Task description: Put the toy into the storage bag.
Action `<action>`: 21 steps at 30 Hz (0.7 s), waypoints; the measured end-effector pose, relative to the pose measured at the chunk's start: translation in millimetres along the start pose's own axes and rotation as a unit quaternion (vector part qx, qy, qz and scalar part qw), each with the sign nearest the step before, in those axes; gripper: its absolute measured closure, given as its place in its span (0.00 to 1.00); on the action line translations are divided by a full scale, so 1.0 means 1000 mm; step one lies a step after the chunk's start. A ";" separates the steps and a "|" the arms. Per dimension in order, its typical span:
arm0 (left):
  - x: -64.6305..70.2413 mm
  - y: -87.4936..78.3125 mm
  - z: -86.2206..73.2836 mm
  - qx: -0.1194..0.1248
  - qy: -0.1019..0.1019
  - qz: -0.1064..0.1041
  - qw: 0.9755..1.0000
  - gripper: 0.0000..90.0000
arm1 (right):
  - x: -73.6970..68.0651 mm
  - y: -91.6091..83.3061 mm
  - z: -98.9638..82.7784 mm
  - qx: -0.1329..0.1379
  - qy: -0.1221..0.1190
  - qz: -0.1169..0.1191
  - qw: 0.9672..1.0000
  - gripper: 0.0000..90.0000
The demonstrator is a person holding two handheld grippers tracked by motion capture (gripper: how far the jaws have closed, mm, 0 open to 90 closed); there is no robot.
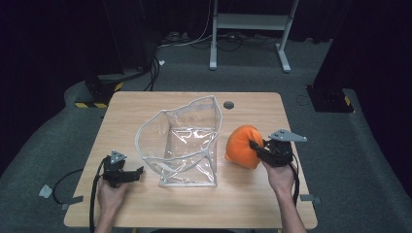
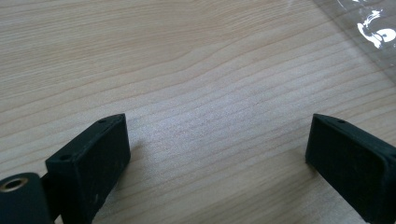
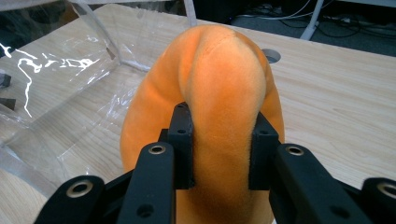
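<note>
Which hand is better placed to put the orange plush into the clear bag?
Right. The right gripper is already clamped on the orange plush, just beside the clear bag. The left gripper rests open and empty on the table.

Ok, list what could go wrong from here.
1. The right gripper pinches only a fold of the soft orange plush; it could slip out on the way up.
2. The clear bag has a slumped, uneven mouth; the plush may catch the rim and push the bag over.
3. The left gripper hangs open over the table, beside the bag, not holding it, so the bag will likely slide if bumped.
</note>
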State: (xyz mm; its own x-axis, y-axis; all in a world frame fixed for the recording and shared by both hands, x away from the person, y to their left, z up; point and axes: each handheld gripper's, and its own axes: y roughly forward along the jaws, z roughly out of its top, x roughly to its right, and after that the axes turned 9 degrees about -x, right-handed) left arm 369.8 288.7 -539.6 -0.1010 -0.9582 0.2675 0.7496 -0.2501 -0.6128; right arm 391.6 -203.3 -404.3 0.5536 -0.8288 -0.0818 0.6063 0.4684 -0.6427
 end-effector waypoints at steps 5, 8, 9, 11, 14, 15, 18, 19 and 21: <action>0.000 0.000 0.000 -0.001 0.000 -0.002 1.000 0.06 | -0.002 -0.009 0.007 0.006 -0.004 -0.001 1.000 0.77; 0.000 0.000 0.000 -0.003 0.001 -0.002 1.000 0.06 | -0.003 -0.012 0.009 0.007 -0.009 -0.001 1.000 0.77; -0.001 0.000 0.000 -0.003 0.001 -0.002 1.000 0.06 | -0.003 -0.013 0.010 0.007 -0.010 -0.001 1.000 0.77; 0.000 0.000 0.000 -0.002 0.000 -0.002 1.000 0.06 | -0.004 -0.015 0.012 0.008 -0.008 0.000 1.000 0.77; -0.001 0.000 0.000 -0.003 0.002 -0.002 1.000 0.06 | -0.003 -0.016 0.012 0.010 -0.008 0.001 1.000 0.77; 0.000 0.000 0.000 0.000 -0.002 -0.002 1.000 0.06 | -0.003 -0.017 0.012 0.011 -0.007 0.002 1.000 0.77; 0.000 0.000 0.000 -0.003 0.002 0.000 1.000 0.06 | -0.005 -0.021 0.015 0.013 -0.008 0.003 1.000 0.77; 0.000 0.000 0.000 -0.003 0.002 0.000 1.000 0.06 | -0.005 -0.022 0.017 0.014 -0.010 0.003 1.000 0.77; 0.000 0.000 0.000 -0.003 0.002 0.000 1.000 0.06 | -0.005 -0.023 0.018 0.015 -0.010 0.004 1.000 0.77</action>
State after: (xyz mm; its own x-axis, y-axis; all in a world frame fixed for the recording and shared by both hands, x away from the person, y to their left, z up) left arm 369.7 288.5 -539.7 -0.1035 -0.9590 0.2638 0.7453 -0.2504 -0.6179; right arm 385.0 -204.9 -375.6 0.5700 -0.8186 -0.0715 0.6186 0.4848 -0.6183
